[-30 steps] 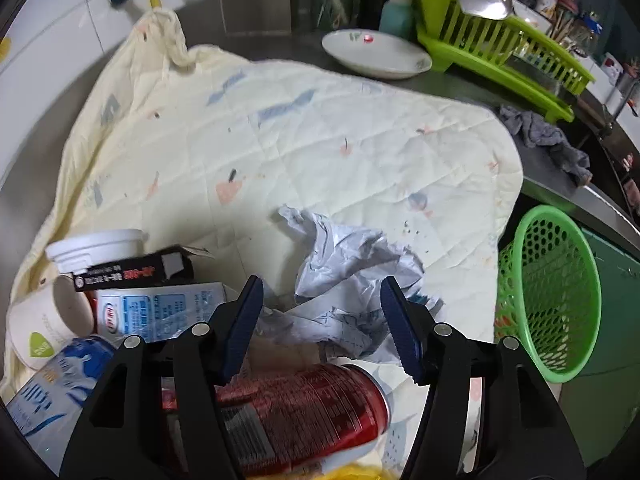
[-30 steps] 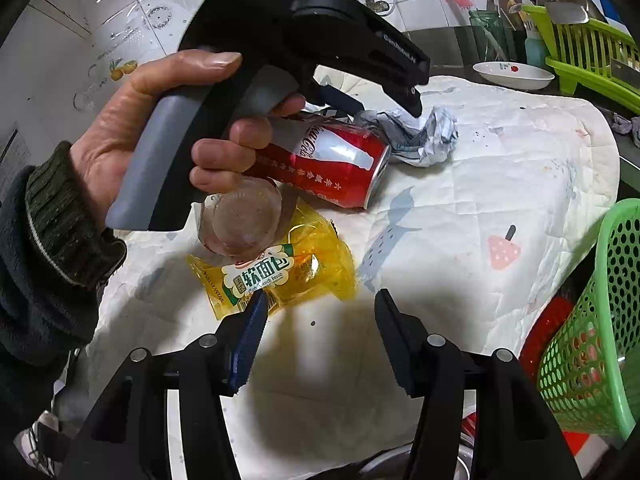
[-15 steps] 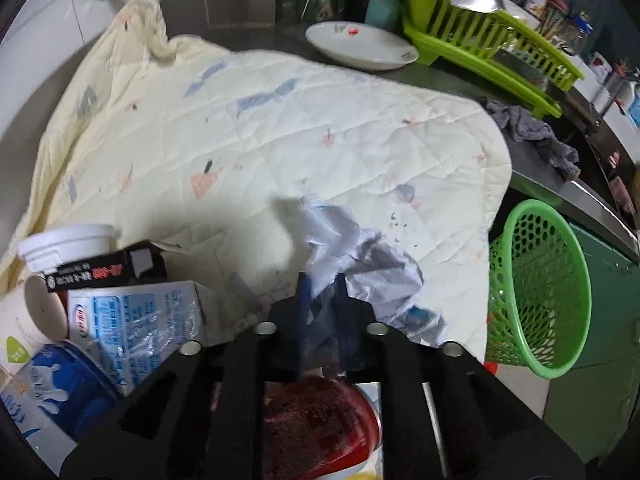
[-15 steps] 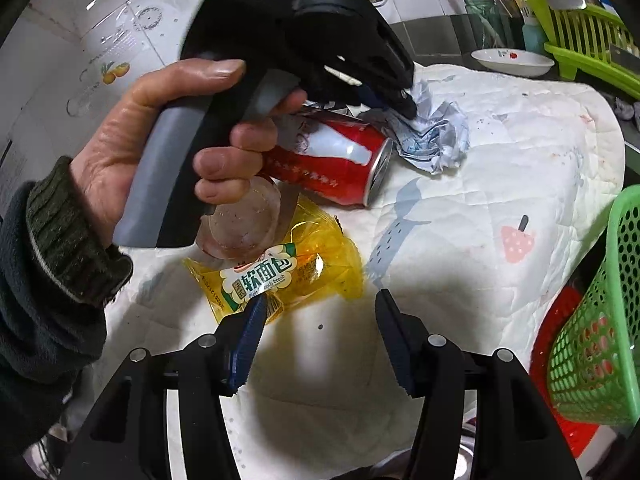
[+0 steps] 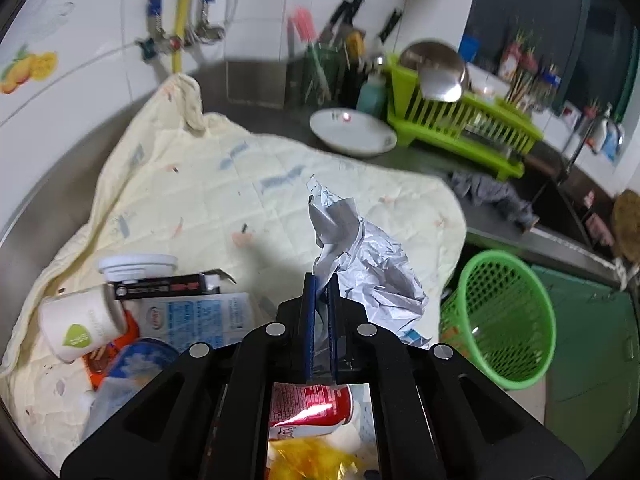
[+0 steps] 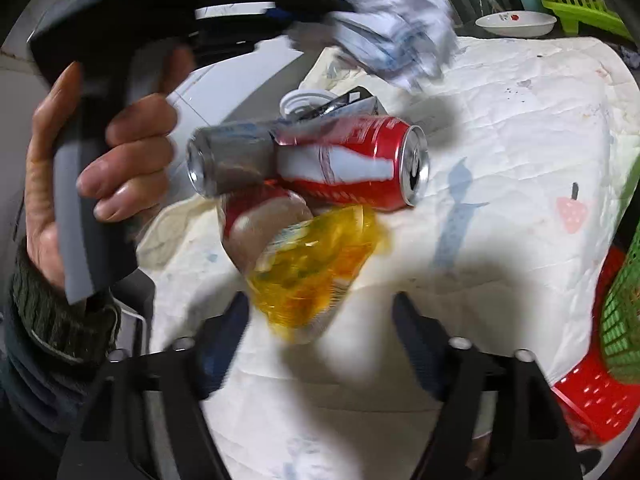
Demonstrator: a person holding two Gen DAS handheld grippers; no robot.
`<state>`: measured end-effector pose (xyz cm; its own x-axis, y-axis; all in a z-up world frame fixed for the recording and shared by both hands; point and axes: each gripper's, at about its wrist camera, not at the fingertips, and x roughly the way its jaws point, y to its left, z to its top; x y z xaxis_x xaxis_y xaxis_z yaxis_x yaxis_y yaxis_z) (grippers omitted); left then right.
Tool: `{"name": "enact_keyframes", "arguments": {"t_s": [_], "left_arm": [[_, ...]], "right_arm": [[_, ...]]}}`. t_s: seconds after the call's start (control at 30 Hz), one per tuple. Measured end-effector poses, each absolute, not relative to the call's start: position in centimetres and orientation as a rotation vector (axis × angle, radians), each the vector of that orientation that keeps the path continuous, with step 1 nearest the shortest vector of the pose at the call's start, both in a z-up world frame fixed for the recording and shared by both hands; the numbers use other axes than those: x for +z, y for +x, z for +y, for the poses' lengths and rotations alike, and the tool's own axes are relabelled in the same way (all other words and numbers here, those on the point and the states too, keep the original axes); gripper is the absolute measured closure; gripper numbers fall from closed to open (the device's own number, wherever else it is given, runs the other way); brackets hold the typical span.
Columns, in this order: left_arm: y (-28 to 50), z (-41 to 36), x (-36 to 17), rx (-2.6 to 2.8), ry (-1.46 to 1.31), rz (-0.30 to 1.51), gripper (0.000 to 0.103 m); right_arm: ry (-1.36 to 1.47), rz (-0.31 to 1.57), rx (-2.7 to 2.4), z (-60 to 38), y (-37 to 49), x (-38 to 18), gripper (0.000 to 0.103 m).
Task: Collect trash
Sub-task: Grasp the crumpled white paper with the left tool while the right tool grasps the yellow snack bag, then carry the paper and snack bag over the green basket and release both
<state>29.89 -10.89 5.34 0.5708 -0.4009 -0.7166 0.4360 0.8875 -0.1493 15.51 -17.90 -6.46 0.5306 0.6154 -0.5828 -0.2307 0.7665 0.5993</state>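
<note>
One crumpled paper (image 5: 368, 264), one red can (image 6: 360, 168), one yellow wrapper (image 6: 312, 276) and one green basket (image 5: 504, 316) show. The left gripper (image 5: 320, 300) is clamped on the paper, which hangs above the quilt (image 5: 192, 184), up-left of the basket. The right gripper (image 6: 320, 320) has just been opening, its jaws wide and empty, the wrapper just beyond them on the quilt.

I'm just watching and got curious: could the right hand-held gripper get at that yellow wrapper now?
Probably yes. The right hand-held gripper has just been opening, with nothing between its jaws, and the yellow wrapper lies straight ahead of its fingertips. The red can lies behind it, not in the way.
</note>
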Motion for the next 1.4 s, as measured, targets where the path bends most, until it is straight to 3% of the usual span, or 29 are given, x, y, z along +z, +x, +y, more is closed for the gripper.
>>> {"name": "enact_keyframes", "arguments": {"t_s": [0.3,0.5,0.6,1.0,1.4], "left_arm": [[27.3,-5.5,8.0,-0.445,-0.027,0.758,0.099],[25.7,-2.3,8.4,-0.424,-0.071,0.737,0.099],[24.9,-1.5,8.4,-0.424,-0.082,0.729,0.099],[22.7,-3.6,8.5,-0.48,-0.072,0.716,0.099],[22.2,-14.0,6.8,-0.648,-0.036,0.763,0.099]], "right_arm": [[0.483,0.889,0.438,-15.6,18.1,-5.9,0.029],[0.515,0.917,0.456,-15.4,18.0,-7.1,0.053],[0.45,0.882,0.451,-15.3,16.1,-6.2,0.058],[0.398,0.764,0.372,-21.3,11.9,-2.6,0.06],[0.301,0.771,-0.041,-37.0,9.7,-3.3,0.059]]}}
